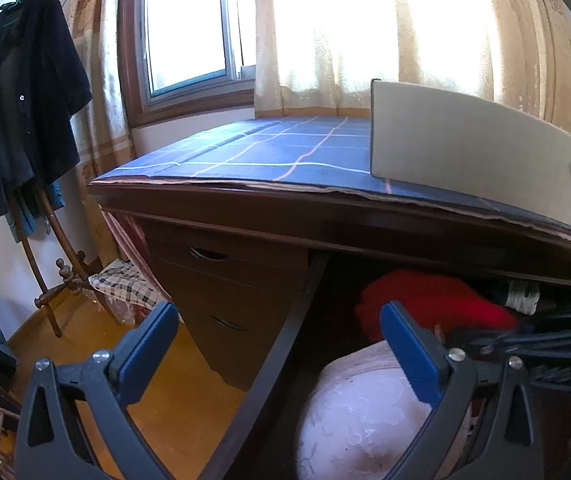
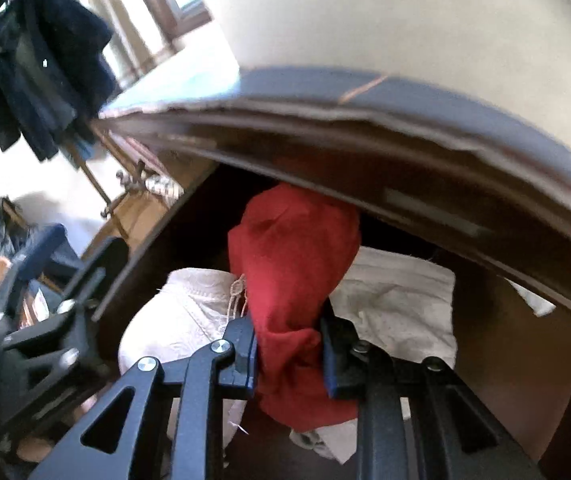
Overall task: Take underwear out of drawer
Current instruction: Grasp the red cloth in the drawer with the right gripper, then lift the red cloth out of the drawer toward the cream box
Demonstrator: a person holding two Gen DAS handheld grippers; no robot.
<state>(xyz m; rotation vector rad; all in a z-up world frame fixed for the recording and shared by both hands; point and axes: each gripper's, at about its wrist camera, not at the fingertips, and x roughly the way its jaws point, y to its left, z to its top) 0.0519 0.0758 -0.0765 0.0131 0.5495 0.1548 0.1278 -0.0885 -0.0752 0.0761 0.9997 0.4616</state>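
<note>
The desk's drawer [image 1: 277,344] stands pulled out, with clothes inside. Red underwear [image 2: 297,248] is pinched between the blue pads of my right gripper [image 2: 289,344], which is shut on it. The cloth stretches up from the white garments [image 2: 401,300] toward the desk edge. From the left wrist view the red underwear [image 1: 433,304] shows under the desk top, with the right gripper [image 1: 525,340] blurred beside it. My left gripper [image 1: 279,316] hangs open over the drawer's left wall, nothing between its fingers. A pale lacy garment [image 1: 365,408] lies below it.
The desk top [image 1: 269,152] wears a blue checked cover and overhangs the drawer closely. A white board [image 1: 465,140] stands on it. Closed side drawers [image 1: 221,280] sit to the left. A coat rack with dark clothes [image 1: 17,100] stands by the window, over wooden floor [image 1: 157,380].
</note>
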